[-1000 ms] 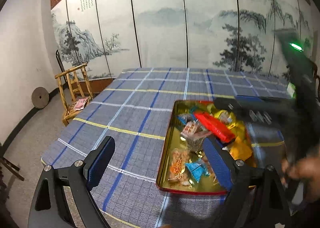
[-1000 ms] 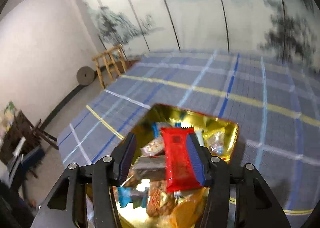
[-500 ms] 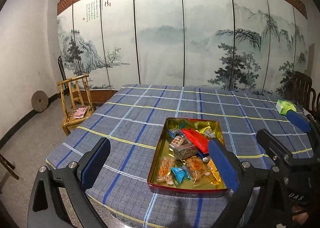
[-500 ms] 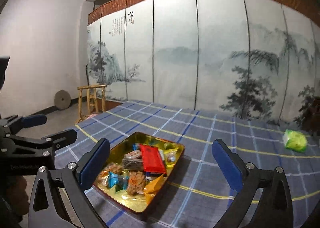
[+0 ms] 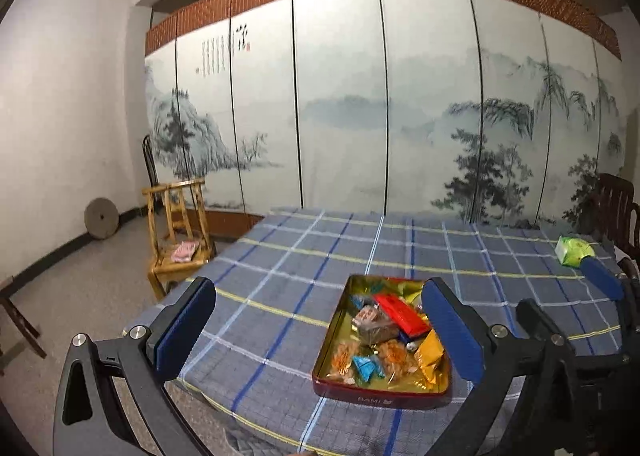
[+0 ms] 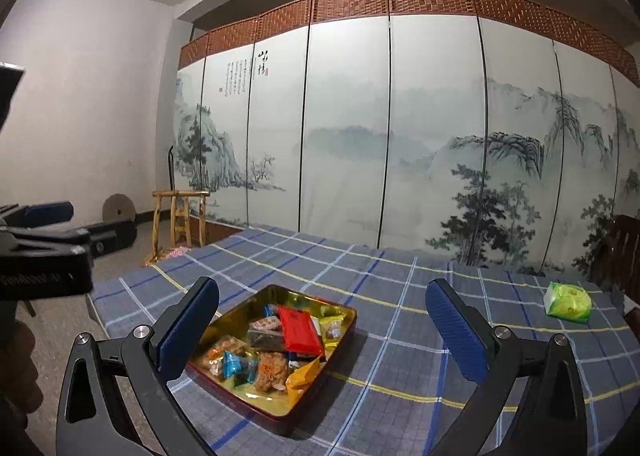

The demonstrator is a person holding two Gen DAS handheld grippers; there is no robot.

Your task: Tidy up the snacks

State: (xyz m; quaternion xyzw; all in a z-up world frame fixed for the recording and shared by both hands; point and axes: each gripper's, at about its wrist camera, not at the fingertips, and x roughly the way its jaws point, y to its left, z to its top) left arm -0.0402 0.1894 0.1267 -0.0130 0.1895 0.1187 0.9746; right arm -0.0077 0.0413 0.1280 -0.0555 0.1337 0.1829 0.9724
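Checked tablecloth (image 5: 280, 288) carries the snack tin (image 5: 376, 392); left tongs (image 5: 320, 332) are opening, right tongs (image 6: 322, 324) wide, both empty.

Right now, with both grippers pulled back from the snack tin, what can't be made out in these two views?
- Print on the red packet: too small in both views.
- Right edge of the tin in the left wrist view: hidden behind the left gripper, whose jaws are opening, nothing between them.
- Snacks under the top layer: covered by other packets.
- Label on the green pack: too small.
- Right gripper: open, empty.
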